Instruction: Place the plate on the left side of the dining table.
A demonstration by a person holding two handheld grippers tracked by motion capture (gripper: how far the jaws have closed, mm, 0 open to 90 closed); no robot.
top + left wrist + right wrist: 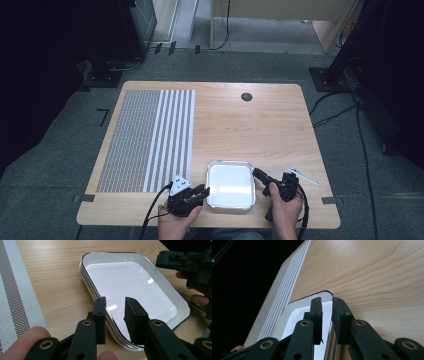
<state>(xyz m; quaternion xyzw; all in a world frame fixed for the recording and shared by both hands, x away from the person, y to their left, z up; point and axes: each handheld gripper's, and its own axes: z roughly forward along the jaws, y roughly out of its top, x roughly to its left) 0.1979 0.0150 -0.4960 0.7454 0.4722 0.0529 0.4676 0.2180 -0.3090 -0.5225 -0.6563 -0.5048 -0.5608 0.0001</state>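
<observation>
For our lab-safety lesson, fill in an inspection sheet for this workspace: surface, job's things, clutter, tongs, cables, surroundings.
Surface: light wooden table with a dark round grommet.
Job's things: white square metal-rimmed tray, empty, by the near edge.
Clutter: grey-and-white striped woven placemat at left; thin white pen-like stick at right.
Tongs: left tongs straddle the tray's rim, gap showing; right tongs straddle the opposite rim, grip unclear.
Cables: black tool cables trail off the near edge; floor cables beyond.
Surroundings: grey carpet, dark equipment.

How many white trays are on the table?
1 in plain sight: a white tray at the table's near edge, between the two grippers. Its side looks layered in the left gripper view, so more may be stacked underneath.
</observation>
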